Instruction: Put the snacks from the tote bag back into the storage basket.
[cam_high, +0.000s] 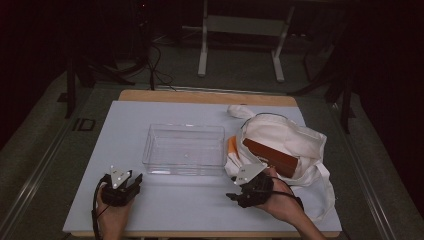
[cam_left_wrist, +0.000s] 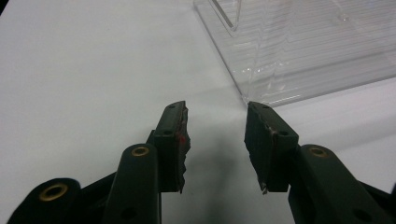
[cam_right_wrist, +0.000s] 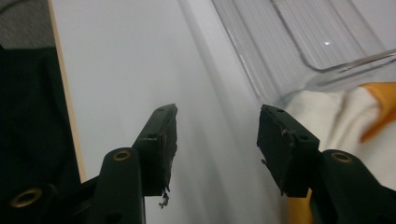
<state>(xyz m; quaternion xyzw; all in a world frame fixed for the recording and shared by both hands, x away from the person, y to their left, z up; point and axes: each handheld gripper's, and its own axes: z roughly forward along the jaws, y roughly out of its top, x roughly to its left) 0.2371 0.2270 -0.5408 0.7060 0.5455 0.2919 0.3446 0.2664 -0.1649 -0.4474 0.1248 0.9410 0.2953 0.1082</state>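
A clear plastic bin (cam_high: 184, 149) stands empty in the middle of the white table top (cam_high: 125, 130). To its right lies a cream tote bag (cam_high: 292, 137) with a brown box (cam_high: 270, 157) poking out of its mouth. My left gripper (cam_high: 134, 180) rests near the front left, open, its tips just short of the bin's near corner (cam_left_wrist: 261, 88). In its own view the left gripper (cam_left_wrist: 217, 109) holds nothing. My right gripper (cam_high: 234, 196) lies beside the bag's front, pointing left. Seen in its own view, the right gripper (cam_right_wrist: 217, 112) is open and empty.
An orange patch (cam_right_wrist: 380, 105) shows on the tote bag (cam_right_wrist: 327, 116) beside the bin's wall (cam_right_wrist: 299, 42). The table's wooden edge (cam_right_wrist: 65, 93) runs along the left of the right gripper view. Metal frame legs (cam_high: 202, 45) stand on the floor beyond the table.
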